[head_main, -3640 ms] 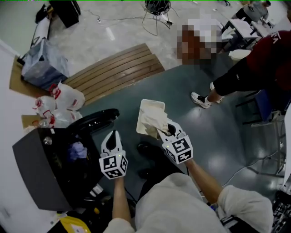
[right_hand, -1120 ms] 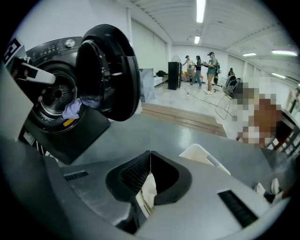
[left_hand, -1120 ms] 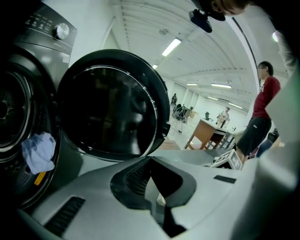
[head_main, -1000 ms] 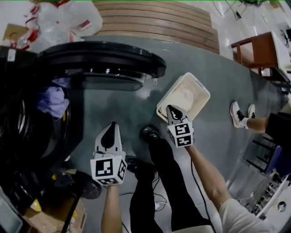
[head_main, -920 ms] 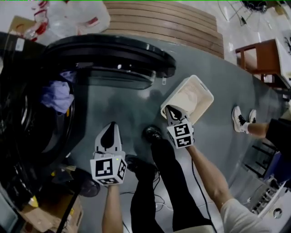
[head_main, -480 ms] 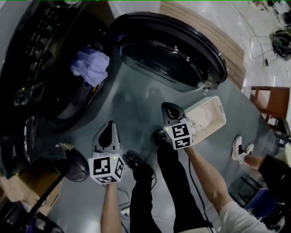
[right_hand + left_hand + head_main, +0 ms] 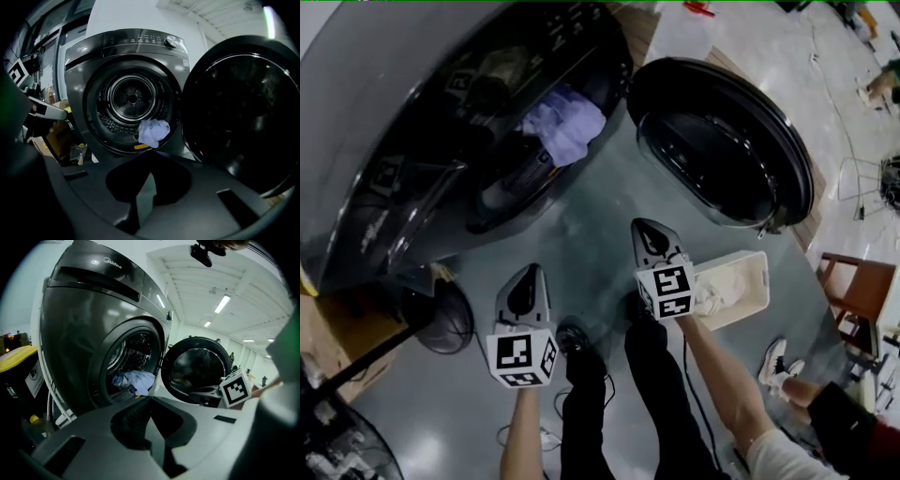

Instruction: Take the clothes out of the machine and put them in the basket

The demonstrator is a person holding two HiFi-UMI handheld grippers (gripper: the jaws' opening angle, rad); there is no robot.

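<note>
Status: the task is partly done, in my judgement. The basket (image 7: pixel 748 281) stands on the floor (image 7: pixel 581 234) just beside the right gripper (image 7: pixel 643 228) and already holds a pale cloth (image 7: pixel 719 292). The machine (image 7: pixel 412 141) has its door (image 7: pixel 722 150) swung fully open. One lilac garment (image 7: pixel 565 127) lies at the mouth of the drum, draped over the lower lip; in the right gripper view the drum (image 7: pixel 132 98) behind it looks empty, so I judge this garment to be the last item to move. Both grippers point toward the opening, well apart from the garment. The right gripper's jaws are closed together with nothing between them. The left gripper (image 7: pixel 531 272) reads the same in its own view: jaws together, nothing held. What is left: open a pair of jaws, reach into the mouth, take the garment, carry it to the basket. Surface: the floor is dark, smooth and glossy, with soft reflections near the machine. Room: a round black fan (image 7: pixel 436 319) sits low at the left of the machine, with cardboard (image 7: pixel 328 337) beside it and a yellow-lidded bin (image 7: pixel 16 357) in the left gripper view. A wooden chair (image 7: pixel 862 286) stands beyond the basket, and another person's shoe (image 7: pixel 773 356) is near it. Strip lights (image 7: pixel 224 303) run along a white ceiling.
</note>
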